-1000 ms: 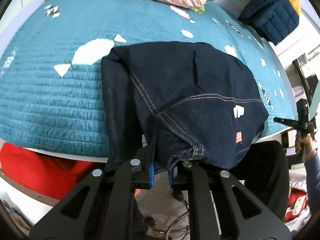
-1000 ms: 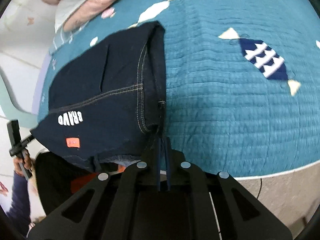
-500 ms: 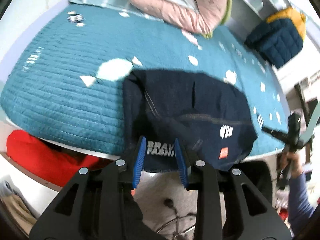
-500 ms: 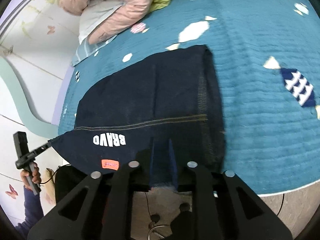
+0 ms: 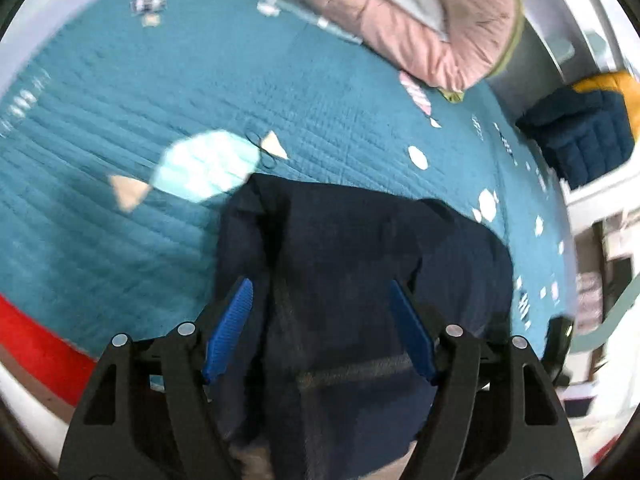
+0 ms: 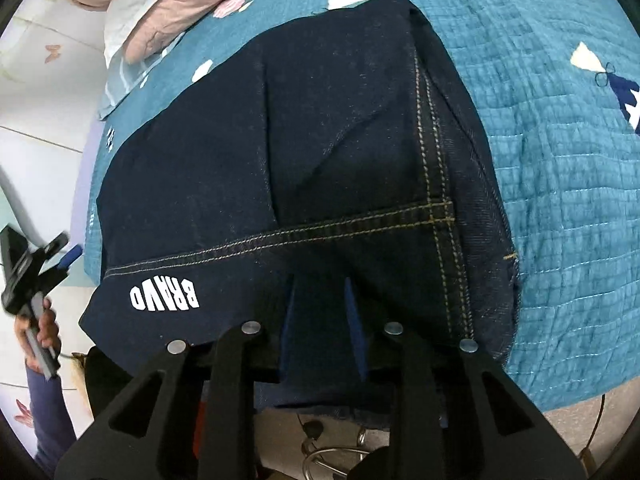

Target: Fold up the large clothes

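**Folded denim lying at the bed's edge**

Teal quilted bedding (image 6: 560,200) is stretching across both views, a pink duvet (image 5: 432,28) bunching at its far end. Dark folded jeans (image 6: 320,160) are resting near the mattress edge. The left gripper (image 5: 320,332) is spreading wide, having just been opening, released above the denim. The right gripper (image 6: 320,320) is standing slightly parted, gripping nothing.

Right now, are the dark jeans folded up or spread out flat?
Folded. The jeans lie as one compact stack on the teal quilt, with layered edges showing along the right side.
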